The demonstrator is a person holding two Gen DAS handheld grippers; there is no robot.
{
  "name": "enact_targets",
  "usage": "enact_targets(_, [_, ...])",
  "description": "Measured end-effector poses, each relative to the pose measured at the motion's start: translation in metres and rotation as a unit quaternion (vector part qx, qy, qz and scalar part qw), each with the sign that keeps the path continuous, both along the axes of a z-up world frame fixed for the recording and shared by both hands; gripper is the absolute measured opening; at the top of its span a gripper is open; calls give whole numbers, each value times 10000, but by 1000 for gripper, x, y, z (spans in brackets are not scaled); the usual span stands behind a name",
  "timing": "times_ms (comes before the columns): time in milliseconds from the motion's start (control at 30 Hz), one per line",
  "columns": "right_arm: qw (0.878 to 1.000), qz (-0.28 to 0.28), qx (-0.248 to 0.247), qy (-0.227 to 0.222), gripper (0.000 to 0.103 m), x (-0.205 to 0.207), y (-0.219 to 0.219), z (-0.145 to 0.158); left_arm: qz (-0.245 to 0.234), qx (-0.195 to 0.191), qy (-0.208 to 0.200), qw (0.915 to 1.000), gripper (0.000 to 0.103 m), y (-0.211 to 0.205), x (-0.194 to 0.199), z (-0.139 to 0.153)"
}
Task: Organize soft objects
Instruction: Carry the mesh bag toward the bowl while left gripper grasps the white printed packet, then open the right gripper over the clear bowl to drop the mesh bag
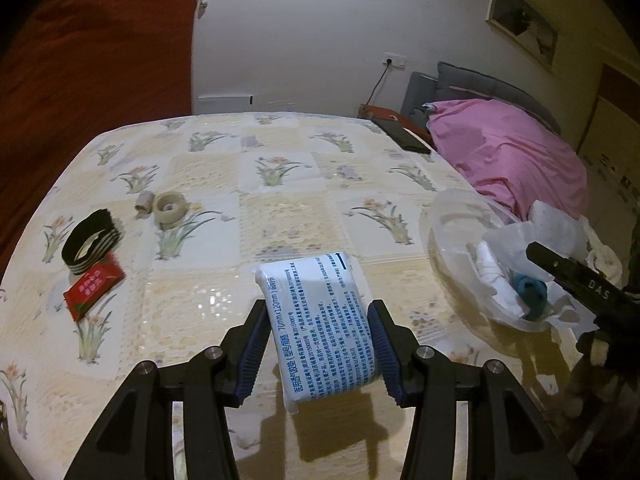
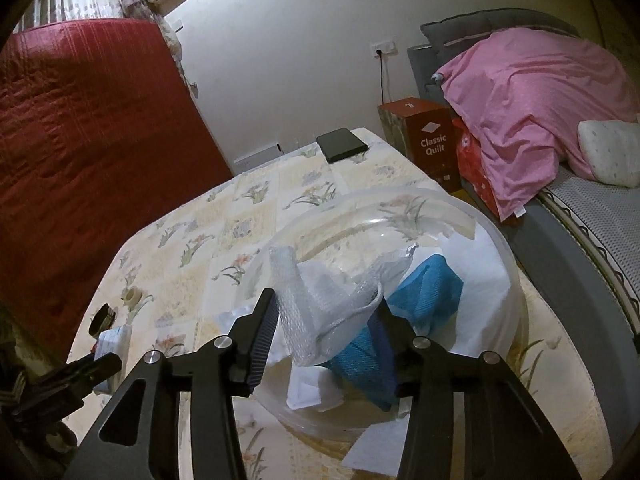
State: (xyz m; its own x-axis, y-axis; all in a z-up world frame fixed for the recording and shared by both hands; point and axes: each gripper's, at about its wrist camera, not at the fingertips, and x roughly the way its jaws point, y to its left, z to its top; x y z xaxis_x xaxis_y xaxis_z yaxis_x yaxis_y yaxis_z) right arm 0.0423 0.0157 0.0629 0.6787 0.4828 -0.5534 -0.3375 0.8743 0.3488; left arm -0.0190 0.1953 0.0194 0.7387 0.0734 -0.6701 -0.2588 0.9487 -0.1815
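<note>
My left gripper (image 1: 318, 306) is shut on a white packet (image 1: 316, 320) with blue print, held above the flowered tablecloth (image 1: 280, 208). A clear plastic bowl (image 1: 452, 216) sits to its right, with a blue cloth (image 1: 530, 292) and white soft pieces inside. In the right wrist view my right gripper (image 2: 326, 302) is over that bowl (image 2: 496, 240), its fingers closed against a piece of bubble wrap (image 2: 312, 304) that stands up between them. The blue cloth (image 2: 432, 284) lies just behind the right finger. The white packet (image 2: 114, 338) shows at far left.
On the table's left lie a black striped band (image 1: 90, 242), a red packet (image 1: 94, 290) and a tape roll (image 1: 170, 208). A black flat case (image 2: 340, 144) rests at the far edge. Pink bedding (image 2: 532, 100) and a red box (image 2: 432, 144) stand to the right.
</note>
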Motion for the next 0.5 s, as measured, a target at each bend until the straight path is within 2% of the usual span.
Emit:
enact_targets(300, [9999, -142, 34, -77, 49, -2, -11, 5, -112, 19, -19, 9999, 53, -11, 4, 3])
enact_targets(500, [9996, -257, -20, -81, 53, -3, -17, 5, -192, 22, -30, 9998, 53, -16, 6, 5])
